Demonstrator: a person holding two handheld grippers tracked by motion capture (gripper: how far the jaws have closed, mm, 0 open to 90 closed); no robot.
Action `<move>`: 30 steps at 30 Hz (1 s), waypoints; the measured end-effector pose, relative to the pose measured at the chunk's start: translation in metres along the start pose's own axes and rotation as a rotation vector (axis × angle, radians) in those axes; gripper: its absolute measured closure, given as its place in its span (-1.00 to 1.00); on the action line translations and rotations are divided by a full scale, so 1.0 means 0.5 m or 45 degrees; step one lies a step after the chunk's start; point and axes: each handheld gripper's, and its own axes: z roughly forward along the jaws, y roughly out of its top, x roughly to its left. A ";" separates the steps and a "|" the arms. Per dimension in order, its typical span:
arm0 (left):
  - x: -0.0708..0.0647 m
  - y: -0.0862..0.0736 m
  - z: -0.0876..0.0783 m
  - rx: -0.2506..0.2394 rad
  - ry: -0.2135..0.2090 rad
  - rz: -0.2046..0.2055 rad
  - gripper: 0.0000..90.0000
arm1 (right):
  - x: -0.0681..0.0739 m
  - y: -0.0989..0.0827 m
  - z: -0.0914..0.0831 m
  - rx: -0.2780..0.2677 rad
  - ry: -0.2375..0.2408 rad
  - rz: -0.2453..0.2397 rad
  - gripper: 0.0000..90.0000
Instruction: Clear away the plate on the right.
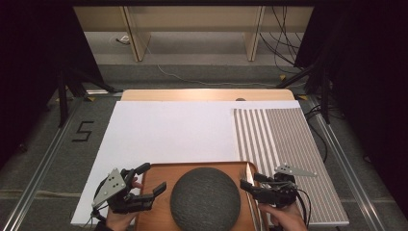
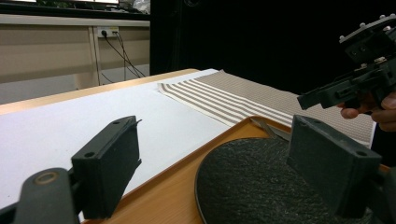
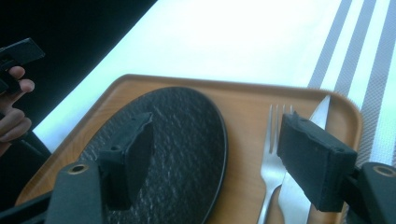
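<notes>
A: Right gripper view: the right tool (image 3: 215, 154) stands spread over the tray (image 3: 243, 100), pinching nothing, fork (image 3: 273, 156) and knife (image 3: 303, 177) lying side by side beneath it, likely its target

B: And the left tool (image 1: 146, 185)?

A: Spread too, hovering level at the tray's left rim beside the dark plate (image 1: 205, 198). Beyond, a striped mat (image 1: 284, 139) waits on the bench (image 1: 168, 130)
</notes>
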 end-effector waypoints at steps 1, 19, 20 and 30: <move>-0.001 0.000 0.000 0.001 -0.002 0.002 -0.64 | 0.001 0.001 -0.002 -0.010 -0.003 -0.015 -0.38; 0.003 -0.002 0.000 0.003 0.003 0.002 -0.64 | 0.009 0.008 -0.028 -0.167 -0.044 -0.186 -0.47; 0.003 -0.002 0.000 0.002 0.003 0.002 -0.64 | 0.010 0.008 -0.029 -0.177 -0.051 -0.208 -0.48; 0.003 -0.003 0.004 0.008 0.002 0.005 -0.64 | 0.014 0.010 -0.042 -0.247 -0.065 -0.291 -0.57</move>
